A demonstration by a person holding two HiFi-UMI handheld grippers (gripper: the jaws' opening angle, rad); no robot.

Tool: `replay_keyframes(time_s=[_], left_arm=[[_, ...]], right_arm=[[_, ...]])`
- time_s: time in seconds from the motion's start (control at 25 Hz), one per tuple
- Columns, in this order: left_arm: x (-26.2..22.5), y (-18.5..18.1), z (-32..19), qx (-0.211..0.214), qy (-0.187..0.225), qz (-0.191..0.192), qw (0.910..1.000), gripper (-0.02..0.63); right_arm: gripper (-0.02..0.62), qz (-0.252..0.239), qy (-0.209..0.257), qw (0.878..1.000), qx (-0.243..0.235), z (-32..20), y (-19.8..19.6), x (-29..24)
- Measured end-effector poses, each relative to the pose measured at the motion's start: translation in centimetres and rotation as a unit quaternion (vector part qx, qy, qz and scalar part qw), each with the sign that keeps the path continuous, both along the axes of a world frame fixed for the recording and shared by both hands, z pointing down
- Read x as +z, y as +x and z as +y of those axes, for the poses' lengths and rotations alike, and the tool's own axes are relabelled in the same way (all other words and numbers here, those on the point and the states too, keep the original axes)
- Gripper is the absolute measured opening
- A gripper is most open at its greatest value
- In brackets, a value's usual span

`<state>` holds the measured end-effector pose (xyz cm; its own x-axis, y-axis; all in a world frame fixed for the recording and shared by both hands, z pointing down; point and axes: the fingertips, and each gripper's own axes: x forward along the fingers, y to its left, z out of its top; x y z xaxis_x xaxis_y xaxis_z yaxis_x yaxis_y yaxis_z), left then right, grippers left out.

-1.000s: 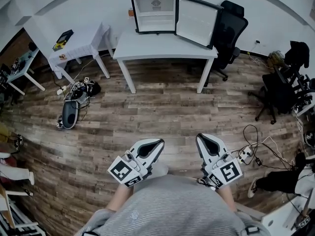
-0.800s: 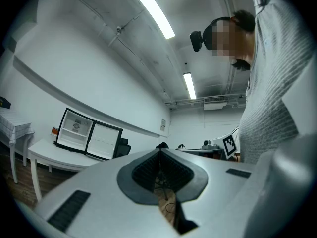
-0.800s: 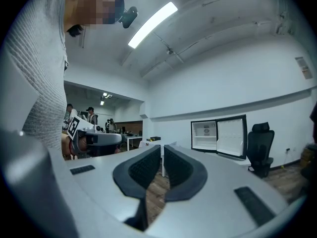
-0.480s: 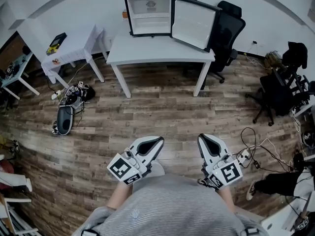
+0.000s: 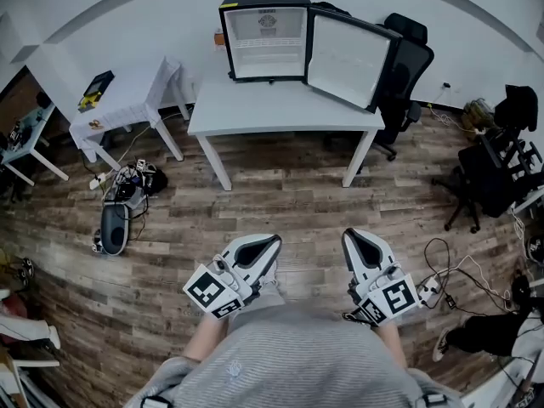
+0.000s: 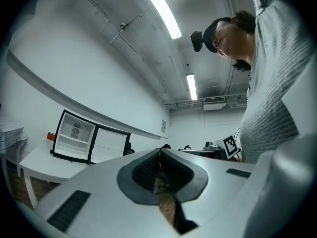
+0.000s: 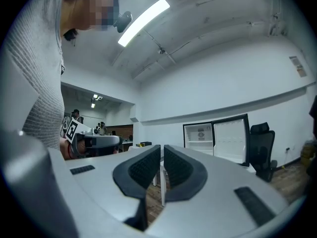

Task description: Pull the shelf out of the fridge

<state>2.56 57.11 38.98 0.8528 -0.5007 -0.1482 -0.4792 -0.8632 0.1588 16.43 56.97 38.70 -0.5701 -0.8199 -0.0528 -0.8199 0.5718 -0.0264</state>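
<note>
Wood-plank flooring [image 5: 280,195] is filling the room, and a white table [image 5: 280,109] is standing by the far wall with the fridge [image 5: 255,34] sitting on top of it. Its door [image 5: 344,58] is hanging wide open to the right, in front of a black office chair [image 5: 412,58]. Inside, the white compartment is showing a label on its back wall and the shelf [image 5: 267,48] — a faint line running across, lying in place within the fridge. Anything else in there is too small to tell. Both grippers are hovering low over the floor, close to the person's grey sweater [image 5: 297,355] and well apart from the table. The left gripper [image 5: 269,246] is showing its jaws pressed together with nothing between them — and the right gripper [image 5: 355,243] is showing the same, closed and empty.
</note>
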Motion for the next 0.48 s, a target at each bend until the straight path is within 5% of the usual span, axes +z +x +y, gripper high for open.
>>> replay_keyframes(time_s=[0.48], left_arm=[[-1.0, -7.3, -16.9, -0.036, -0.007, 0.002, 0.9993, 0.011]], right_arm=[[0.012, 0.007, -0.011, 1.0, -0.015, -17.0, -5.3, -1.0]])
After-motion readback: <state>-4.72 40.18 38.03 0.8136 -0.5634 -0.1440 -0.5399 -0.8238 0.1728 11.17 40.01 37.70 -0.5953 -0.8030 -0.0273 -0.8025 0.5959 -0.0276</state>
